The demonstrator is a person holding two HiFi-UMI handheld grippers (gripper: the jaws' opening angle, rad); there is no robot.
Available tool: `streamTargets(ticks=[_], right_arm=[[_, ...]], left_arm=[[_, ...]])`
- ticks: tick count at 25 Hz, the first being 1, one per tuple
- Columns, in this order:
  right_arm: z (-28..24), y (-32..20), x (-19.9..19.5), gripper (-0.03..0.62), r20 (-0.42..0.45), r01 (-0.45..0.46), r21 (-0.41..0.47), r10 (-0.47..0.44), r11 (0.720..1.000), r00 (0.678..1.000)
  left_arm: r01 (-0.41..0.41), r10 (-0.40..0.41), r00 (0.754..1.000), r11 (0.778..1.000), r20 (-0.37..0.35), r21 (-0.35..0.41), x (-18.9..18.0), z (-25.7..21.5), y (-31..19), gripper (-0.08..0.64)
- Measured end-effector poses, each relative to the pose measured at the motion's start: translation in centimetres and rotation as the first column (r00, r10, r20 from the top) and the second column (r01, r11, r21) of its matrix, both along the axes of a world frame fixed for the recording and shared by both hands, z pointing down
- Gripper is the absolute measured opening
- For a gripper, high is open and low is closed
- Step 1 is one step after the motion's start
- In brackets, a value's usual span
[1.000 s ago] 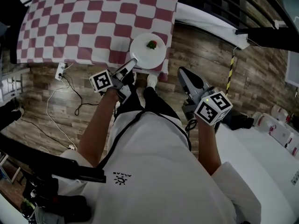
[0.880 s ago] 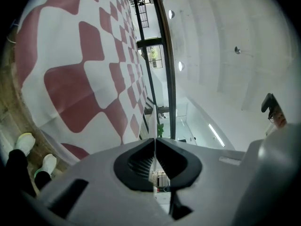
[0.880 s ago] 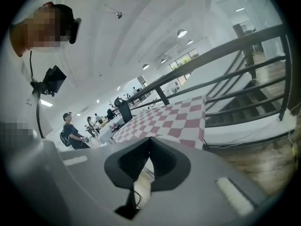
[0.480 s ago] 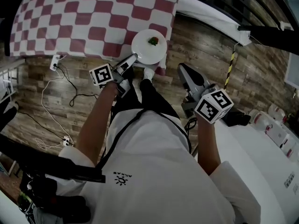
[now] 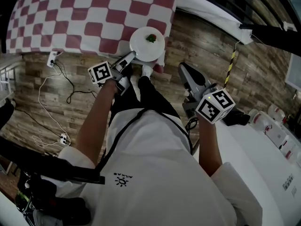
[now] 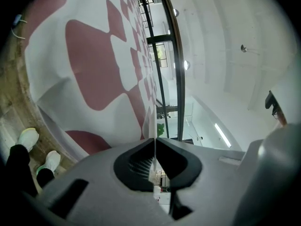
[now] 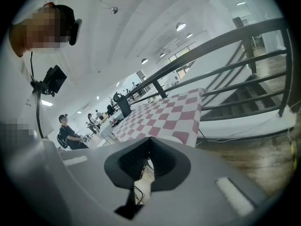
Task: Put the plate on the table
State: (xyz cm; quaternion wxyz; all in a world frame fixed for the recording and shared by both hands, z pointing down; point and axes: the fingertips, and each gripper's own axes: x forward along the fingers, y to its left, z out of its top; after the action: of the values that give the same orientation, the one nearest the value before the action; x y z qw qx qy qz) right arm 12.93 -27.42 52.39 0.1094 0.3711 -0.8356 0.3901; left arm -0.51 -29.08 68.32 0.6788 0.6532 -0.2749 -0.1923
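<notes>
- The left gripper (image 5: pixel 129 59) has its jaws clamped on the near rim of the white plate (image 5: pixel 146 50). In the left gripper view the rim shows as a thin pale line pinched between the pads.
- The plate reaches forward from those jaws over the near corner of the table (image 5: pixel 70 18), which wears a red-and-white checked cloth. A small red and green item (image 5: pixel 151 38) sits on the plate, beyond the jaws.
- The right gripper (image 5: pixel 184 73) has its jaws together on nothing, off to the side of the plate and apart from it.
- The step in hand looks like setting the plate down.
- To do it well, hold the plate level so the item does not roll. Carry the plate further ahead of the jaws so its whole base lies on the cloth rather than over the corner, and let go only once it rests flat.
- Whether the plate's underside touches the cloth I cannot tell: the head view looks from above, and the left gripper view sees the plate edge-on.
- How deep the rim sits in the jaws is hard to make out, and the small item is too small to name.
</notes>
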Motion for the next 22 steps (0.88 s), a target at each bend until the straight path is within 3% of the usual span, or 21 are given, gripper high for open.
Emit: streamTargets(ticks=[4,8,11,14,22], right_arm=[[0.0,0.4,0.5,0.009,0.004,0.017,0.003,-0.017,1.0,1.0],[0.2,0.1,0.4,0.008,0.009,0.028,0.006,-0.029,1.0,1.0],[0.1,-0.1,0.5,0.009,0.012,0.032,0.009,-0.032,0.999,0.999],[-0.1,-0.2,0.8,0.009,0.015,0.035,0.011,-0.035,0.999,0.999],[-0.4,-0.4,1.1,0.009,0.032,0.025,0.023,-0.025,0.999,0.999]], left_arm=[[-0.011,0.01,0.996,1.0,0.085,0.015,-0.1,1.0,0.4,0.018],[0.003,-0.003,0.996,1.0,0.087,0.002,0.0,1.1,0.1,0.017],[-0.021,0.02,0.978,1.0,0.208,0.005,-1.0,2.0,0.1,0.015],[-0.004,0.005,0.988,1.0,0.153,-0.004,-0.1,1.2,-0.1,0.015],[0.04,-0.001,0.96,0.99,0.279,-0.134,-0.5,2.5,-0.1,0.021]])
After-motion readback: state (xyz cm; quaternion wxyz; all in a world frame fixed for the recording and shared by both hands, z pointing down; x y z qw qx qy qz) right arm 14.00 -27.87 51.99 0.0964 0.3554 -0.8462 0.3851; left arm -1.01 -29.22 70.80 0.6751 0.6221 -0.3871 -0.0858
